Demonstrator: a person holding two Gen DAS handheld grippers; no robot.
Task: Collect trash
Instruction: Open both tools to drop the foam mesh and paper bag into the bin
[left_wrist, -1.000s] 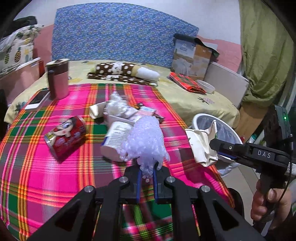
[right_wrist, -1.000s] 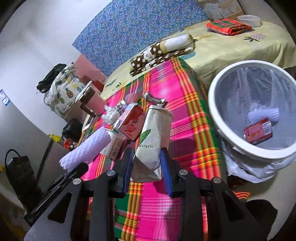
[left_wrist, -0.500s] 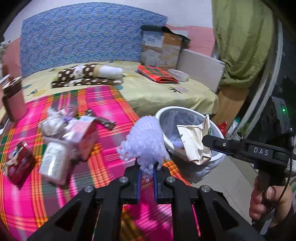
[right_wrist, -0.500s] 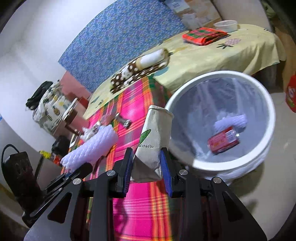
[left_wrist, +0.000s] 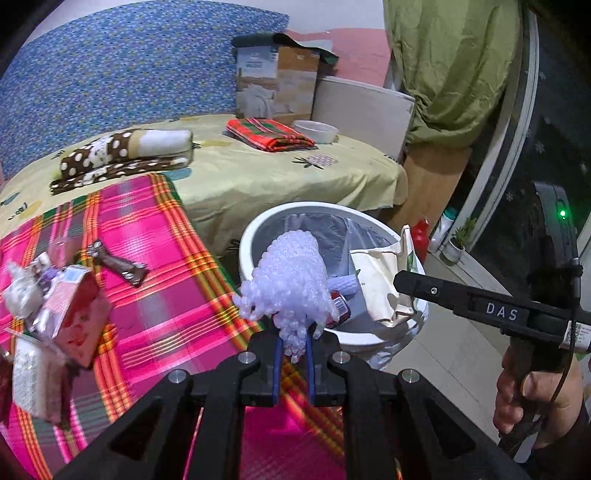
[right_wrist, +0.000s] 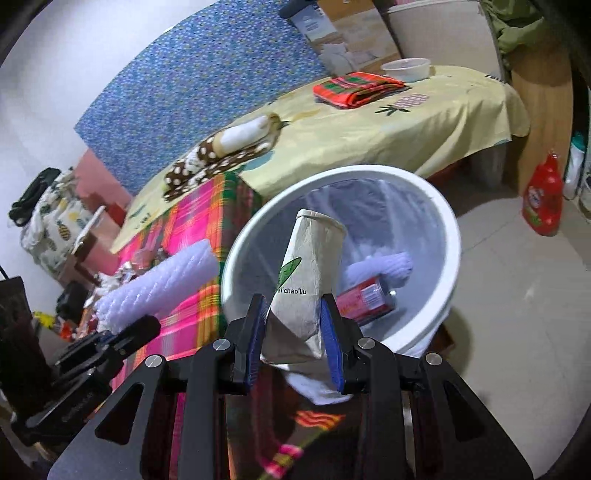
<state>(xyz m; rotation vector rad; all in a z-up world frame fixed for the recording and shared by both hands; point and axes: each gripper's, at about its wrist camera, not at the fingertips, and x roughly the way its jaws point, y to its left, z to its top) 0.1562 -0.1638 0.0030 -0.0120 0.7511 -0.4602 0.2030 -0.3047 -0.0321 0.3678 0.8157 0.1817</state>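
My left gripper (left_wrist: 293, 341) is shut on a white foam net sleeve (left_wrist: 290, 284) and holds it at the near left rim of the white trash bin (left_wrist: 246, 240). My right gripper (right_wrist: 295, 332) is shut on a crumpled beige paper carton (right_wrist: 308, 273) and holds it over the bin's near rim (right_wrist: 452, 236). The carton also shows in the left wrist view (left_wrist: 384, 280). In the bin lie a red can (right_wrist: 365, 297) and another foam sleeve (right_wrist: 384, 266). More trash sits on the pink plaid cloth (left_wrist: 155, 236): a red carton (left_wrist: 77, 314) and wrappers (left_wrist: 118, 262).
The bin stands on the tiled floor (right_wrist: 517, 295) beside the bed. On the yellow sheet (left_wrist: 277, 173) lie a dotted rolled blanket (left_wrist: 125, 151), a folded red cloth (left_wrist: 273, 134) and a white bowl (left_wrist: 316, 131). A red bottle (right_wrist: 543, 201) stands on the floor.
Both grippers have swung right from over the plaid cloth to the bin, each still holding its piece. The carton now hangs over the bin's rim.
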